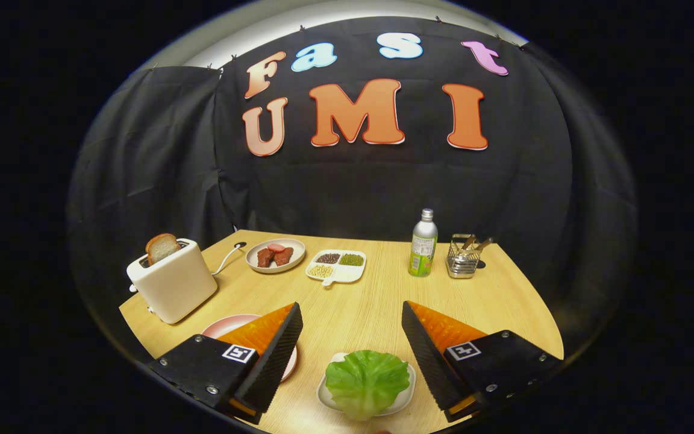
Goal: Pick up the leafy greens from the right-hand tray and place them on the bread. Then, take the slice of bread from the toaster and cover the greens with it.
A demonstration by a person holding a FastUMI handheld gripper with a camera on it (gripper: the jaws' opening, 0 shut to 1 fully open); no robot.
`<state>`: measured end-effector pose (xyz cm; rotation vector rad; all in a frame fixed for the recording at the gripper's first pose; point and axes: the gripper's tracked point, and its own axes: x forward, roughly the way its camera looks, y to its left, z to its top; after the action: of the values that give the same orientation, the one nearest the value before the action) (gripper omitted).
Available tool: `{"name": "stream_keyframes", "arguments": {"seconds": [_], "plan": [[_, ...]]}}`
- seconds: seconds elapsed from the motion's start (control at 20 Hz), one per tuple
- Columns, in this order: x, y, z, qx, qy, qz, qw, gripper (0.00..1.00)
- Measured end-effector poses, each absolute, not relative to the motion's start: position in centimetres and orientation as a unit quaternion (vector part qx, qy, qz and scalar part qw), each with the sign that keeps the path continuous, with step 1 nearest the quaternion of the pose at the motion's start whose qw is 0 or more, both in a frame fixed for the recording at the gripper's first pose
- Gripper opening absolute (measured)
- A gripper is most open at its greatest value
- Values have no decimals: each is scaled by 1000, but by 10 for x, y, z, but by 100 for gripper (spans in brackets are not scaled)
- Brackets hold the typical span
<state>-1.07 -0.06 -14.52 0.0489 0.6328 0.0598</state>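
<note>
A leafy green (366,381) lies on a small white tray (408,386) at the near edge of the wooden table, low between my two fingers. My gripper (352,313) is open and holds nothing; its tips hover above and beyond the green. A pink plate (225,326) sits to the left, mostly hidden behind the left finger (275,349); the bread on it is hidden. A cream toaster (172,281) stands at the far left with a slice of bread (161,247) sticking up from its slot.
Beyond the fingers sit a beige plate with pieces of meat (275,255) and a white divided dish of beans (336,266). Farther right stand a metal bottle (423,243) and a wire caddy with utensils (464,255). The toaster's cord (226,258) trails across the table.
</note>
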Motion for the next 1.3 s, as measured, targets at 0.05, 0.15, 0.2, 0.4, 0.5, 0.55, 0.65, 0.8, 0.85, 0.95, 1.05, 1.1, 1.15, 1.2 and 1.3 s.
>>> {"name": "stream_keyframes", "arguments": {"seconds": [0.05, 0.15, 0.2, 0.4, 0.5, 0.55, 0.65, 0.8, 0.85, 0.95, 1.05, 1.1, 1.15, 1.2, 1.3], "plan": [[-13, -2, -156, 24, 328, 27, 944, 99], [-18, -2, -175, 19, 363, 25, 931, 99], [-22, -1, -184, 18, 378, 26, 925, 99], [-36, 4, -216, 30, 433, 35, 900, 100], [-45, 5, -231, 26, 457, 37, 888, 100], [-48, 4, -239, 24, 470, 36, 882, 100], [-56, 7, -252, 27, 492, 38, 869, 100], [-64, 1, -271, 19, 519, 32, 854, 99], [-66, -3, -277, 12, 525, 27, 851, 99], [-69, -8, -287, 4, 537, 18, 843, 99], [-71, -9, -296, 2, 548, 16, 836, 96], [-72, -13, -301, -4, 552, 11, 834, 94], [-73, -18, -305, -8, 557, 6, 831, 93], [-74, -19, -308, -7, 560, 3, 828, 90], [-75, -20, -315, 0, 567, -3, 824, 83]]}}
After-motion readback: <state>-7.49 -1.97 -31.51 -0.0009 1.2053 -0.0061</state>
